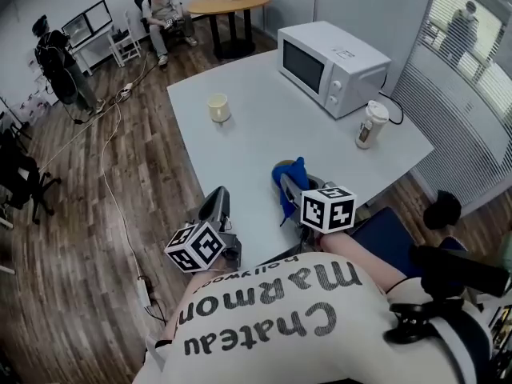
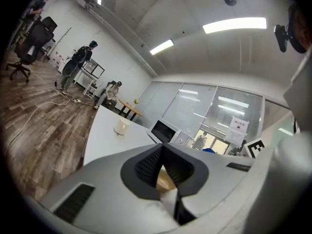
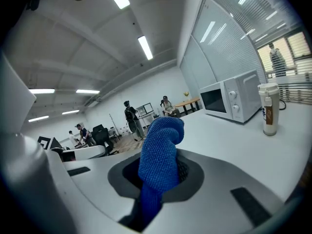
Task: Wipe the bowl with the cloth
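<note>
On the white table (image 1: 240, 134) short of the microwave (image 1: 332, 66), above wood floor (image 1: 96, 214), the right gripper (image 3: 165, 165) pinches the blue cloth (image 3: 158, 145) and the left gripper (image 2: 162, 149) is closed.

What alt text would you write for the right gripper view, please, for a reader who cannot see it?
The right gripper is shut on a blue cloth that stands up between its jaws, with a white table beyond. A white microwave and a lidded cup stand on the table at right; people are in the office behind.
</note>
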A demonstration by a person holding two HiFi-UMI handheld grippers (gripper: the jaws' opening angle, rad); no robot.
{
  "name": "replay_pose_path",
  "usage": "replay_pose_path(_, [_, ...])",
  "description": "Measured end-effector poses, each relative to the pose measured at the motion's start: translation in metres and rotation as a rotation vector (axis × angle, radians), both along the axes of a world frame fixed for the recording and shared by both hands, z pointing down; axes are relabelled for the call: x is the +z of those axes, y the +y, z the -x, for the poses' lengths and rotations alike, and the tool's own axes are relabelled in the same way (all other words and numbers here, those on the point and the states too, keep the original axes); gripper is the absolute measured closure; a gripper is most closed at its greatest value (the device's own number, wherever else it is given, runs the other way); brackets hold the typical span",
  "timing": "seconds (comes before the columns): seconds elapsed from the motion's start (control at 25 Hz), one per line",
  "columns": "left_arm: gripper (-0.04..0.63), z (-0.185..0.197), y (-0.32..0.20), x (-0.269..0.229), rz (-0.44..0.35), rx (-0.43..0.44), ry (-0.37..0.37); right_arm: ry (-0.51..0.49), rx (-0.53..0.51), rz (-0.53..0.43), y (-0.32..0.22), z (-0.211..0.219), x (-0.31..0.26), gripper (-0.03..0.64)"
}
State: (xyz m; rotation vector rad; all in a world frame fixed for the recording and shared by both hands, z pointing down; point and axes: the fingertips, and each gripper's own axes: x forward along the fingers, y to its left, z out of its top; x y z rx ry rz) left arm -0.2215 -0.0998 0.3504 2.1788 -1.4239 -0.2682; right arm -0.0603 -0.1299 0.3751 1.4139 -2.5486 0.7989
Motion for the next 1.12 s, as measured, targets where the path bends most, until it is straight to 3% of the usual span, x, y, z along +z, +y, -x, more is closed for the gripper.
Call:
replay_pose_path(0.24, [0.600, -0.010, 0.020, -0.012, -0.014, -0.044, -0.018, -0.086, -0.031, 0.041, 0.014, -0.007, -0.004, 0.575])
replay_pose_path(0.44, [0.600, -0.036, 0.048, -0.010, 0.013, -0.088, -0.016, -0.023, -0.096, 0.071, 0.036, -0.031, 0.001, 0.575])
replay_pose_path(0.68, [0.600, -0.068, 0.084, -0.011, 0.007, -0.134, -0.032, -0.017, -0.120, 0.076, 0.059, -0.066, 0.000, 0.575])
replay_pose_path(1.12, [0.600, -0.093, 0.139, -0.009, 0.005, -0.196, -0.062, -0.006, -0.150, 0.019, 0.092, -0.099, -0.007, 0.577])
